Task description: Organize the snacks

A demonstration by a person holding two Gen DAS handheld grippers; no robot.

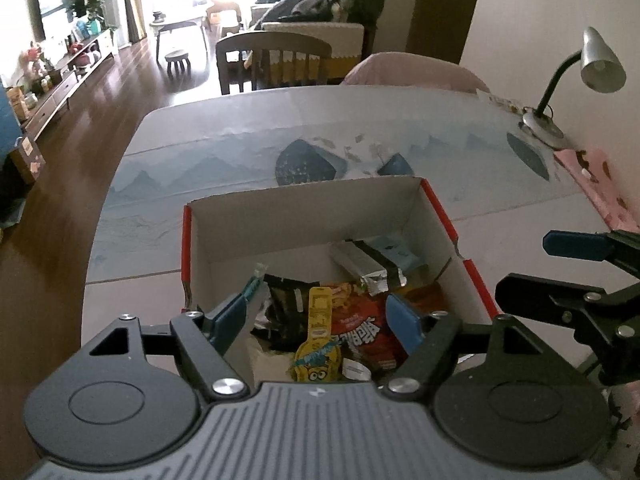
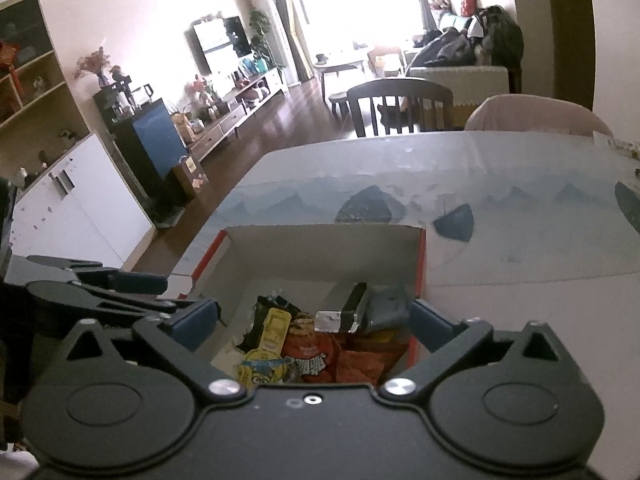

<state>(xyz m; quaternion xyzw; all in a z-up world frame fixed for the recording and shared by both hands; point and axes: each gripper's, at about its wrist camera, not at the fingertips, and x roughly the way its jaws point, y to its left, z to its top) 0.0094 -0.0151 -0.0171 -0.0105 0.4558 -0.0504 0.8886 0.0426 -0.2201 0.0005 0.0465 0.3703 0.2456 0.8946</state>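
Note:
An open cardboard box (image 1: 304,216) with red outer sides stands on the table and holds several snack packets: a yellow Minions pouch (image 1: 318,344), a red bag (image 1: 360,332), a black packet (image 1: 286,300) and a silver-and-black wrapper (image 1: 366,264). My left gripper (image 1: 316,316) is open and empty, just above the box's near end. My right gripper (image 2: 316,316) is also open and empty over the same box (image 2: 320,248), with the Minions pouch (image 2: 264,360) and red bag (image 2: 320,356) below it. The right gripper's fingers (image 1: 576,244) show at the right edge of the left wrist view.
The table (image 1: 240,128) has a pale blue patterned cover. A silver desk lamp (image 1: 576,80) stands at its far right by the wall, above a pink patterned item (image 1: 600,184). Chairs (image 1: 276,60) stand at the far edge. The left gripper (image 2: 100,284) shows at left.

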